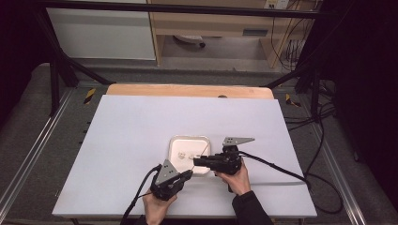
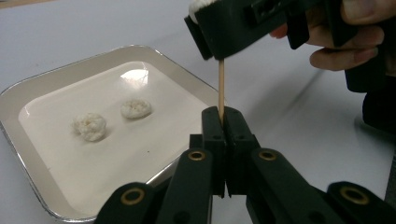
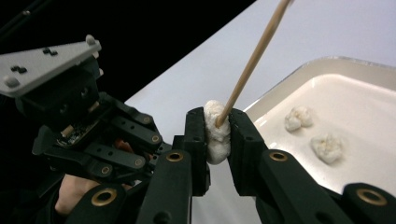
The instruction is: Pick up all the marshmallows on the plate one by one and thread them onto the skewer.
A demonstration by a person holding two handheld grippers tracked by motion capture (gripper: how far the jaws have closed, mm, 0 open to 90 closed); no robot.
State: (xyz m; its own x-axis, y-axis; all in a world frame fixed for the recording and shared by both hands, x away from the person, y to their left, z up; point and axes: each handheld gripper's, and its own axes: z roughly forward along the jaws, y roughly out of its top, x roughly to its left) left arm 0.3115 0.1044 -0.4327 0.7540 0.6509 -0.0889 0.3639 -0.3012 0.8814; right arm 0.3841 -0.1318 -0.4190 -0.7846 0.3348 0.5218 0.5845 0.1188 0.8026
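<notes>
My left gripper is shut on the lower end of a thin wooden skewer, which stands upright from its jaws. My right gripper is shut on a soft white lump, and the skewer enters that lump from above. In the high view the left gripper and right gripper meet at the near right corner of a white tray. Two more white lumps lie in the tray.
The tray sits on a large white sheet that covers a wooden table. Black cables trail from the right gripper across the sheet to the right edge. A dark frame and shelving stand beyond the table.
</notes>
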